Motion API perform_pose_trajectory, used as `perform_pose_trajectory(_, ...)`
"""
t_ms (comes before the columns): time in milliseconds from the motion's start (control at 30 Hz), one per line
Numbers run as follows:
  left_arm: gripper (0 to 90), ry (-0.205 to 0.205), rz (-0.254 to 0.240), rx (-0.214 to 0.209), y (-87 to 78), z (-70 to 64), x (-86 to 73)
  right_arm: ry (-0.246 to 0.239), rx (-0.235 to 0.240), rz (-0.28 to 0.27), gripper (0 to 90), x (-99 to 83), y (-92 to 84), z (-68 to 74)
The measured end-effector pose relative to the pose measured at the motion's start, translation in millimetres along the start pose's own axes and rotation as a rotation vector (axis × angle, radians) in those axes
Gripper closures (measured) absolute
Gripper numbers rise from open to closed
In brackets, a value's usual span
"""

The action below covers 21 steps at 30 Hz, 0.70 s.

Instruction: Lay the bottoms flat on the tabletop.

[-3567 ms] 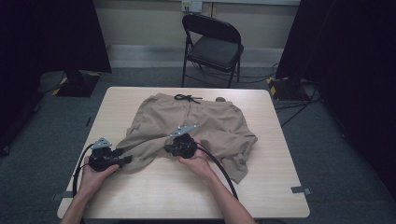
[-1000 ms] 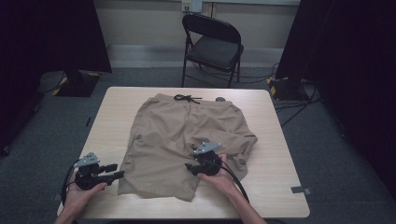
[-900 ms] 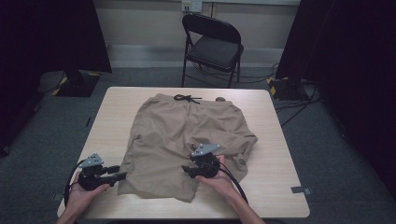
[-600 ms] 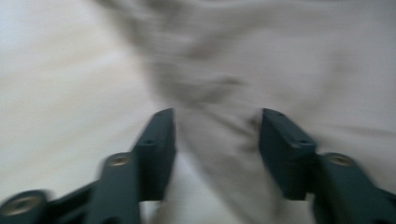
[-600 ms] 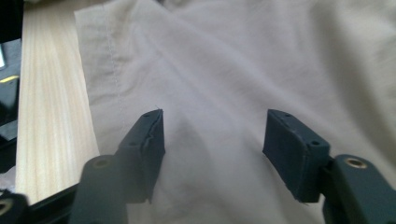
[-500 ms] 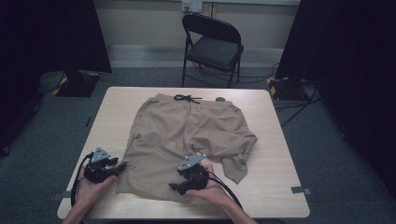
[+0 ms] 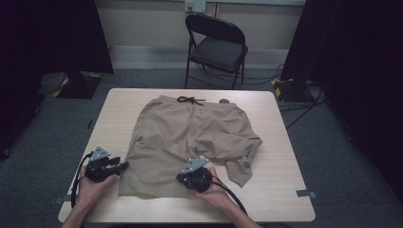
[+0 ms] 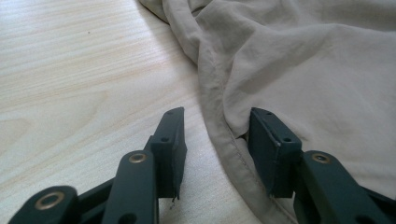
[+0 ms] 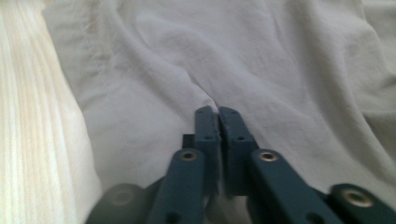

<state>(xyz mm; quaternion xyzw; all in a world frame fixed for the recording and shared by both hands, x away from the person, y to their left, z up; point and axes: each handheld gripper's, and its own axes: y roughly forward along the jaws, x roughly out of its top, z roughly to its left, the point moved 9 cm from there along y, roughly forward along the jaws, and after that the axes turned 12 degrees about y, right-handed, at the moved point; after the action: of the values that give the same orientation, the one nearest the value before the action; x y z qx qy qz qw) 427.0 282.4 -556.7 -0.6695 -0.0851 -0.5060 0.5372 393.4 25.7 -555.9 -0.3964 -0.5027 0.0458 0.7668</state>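
Note:
Khaki shorts lie flat on the light wooden table, waistband and black drawstring at the far side. My left gripper rests at the near left hem. Its jaws have narrowed a little but stand open astride the hem edge of the shorts; in the left gripper view, one jaw is on bare table, the other against cloth. My right gripper sits on the near leg. Its jaws have just closed and are shut on a small pinched fold of the shorts.
A black folding chair stands beyond the table's far edge. Dark curtains hang on both sides and cables lie on the grey floor. Bare tabletop lies left of the shorts and along the near edge.
The right gripper slid left and nearer along the leg, then closed on a fold. The left gripper moved right up to the hem. Since the oldest frame, the near left leg has been spread flat.

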Motion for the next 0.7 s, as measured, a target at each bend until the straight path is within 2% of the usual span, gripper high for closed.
perform_pose_trajectory(100, 56.2, 0.016, 0.002, 0.006, 0.4, -0.4, 0.1, 0.031, 0.008, 0.000, 89.6, 7.6, 1.7, -5.9)
perform_pose_trajectory(233, 56.2, 0.018, 0.003, 0.011, -0.2, 0.8, -0.6, 0.125, 0.028, -0.053, 89.7, 27.8, -1.4, -20.7)
perform_pose_trajectory(333, 56.2, 0.020, 0.003, 0.012, -0.3, 1.0, -0.9, 0.167, 0.003, -0.076, 89.6, 39.0, -3.9, -38.2)
perform_pose_trajectory(367, 56.2, 0.036, 0.008, 0.016, -0.3, 1.1, -1.1, 0.180, -0.002, -0.069, 89.3, 39.2, -3.5, -43.7)
perform_pose_trajectory(400, 56.0, 0.041, 0.013, 0.022, -0.5, 1.1, -1.1, 0.198, 0.013, -0.039, 88.4, 35.5, -1.6, -47.2)
perform_pose_trajectory(467, 53.7, 0.032, 0.018, 0.010, -1.0, -0.6, -1.1, 0.179, 0.003, -0.018, 86.5, 28.9, -0.3, -47.4)
perform_pose_trajectory(533, 53.4, 0.000, 0.001, -0.030, -2.5, -3.7, 0.1, 0.157, 0.023, 0.014, 82.1, 20.0, 0.9, -39.9)
perform_pose_trajectory(700, 57.6, -0.008, -0.110, -0.125, -15.0, -19.3, 18.3, 0.107, 0.058, 0.026, 77.5, 8.3, 0.8, -21.5)
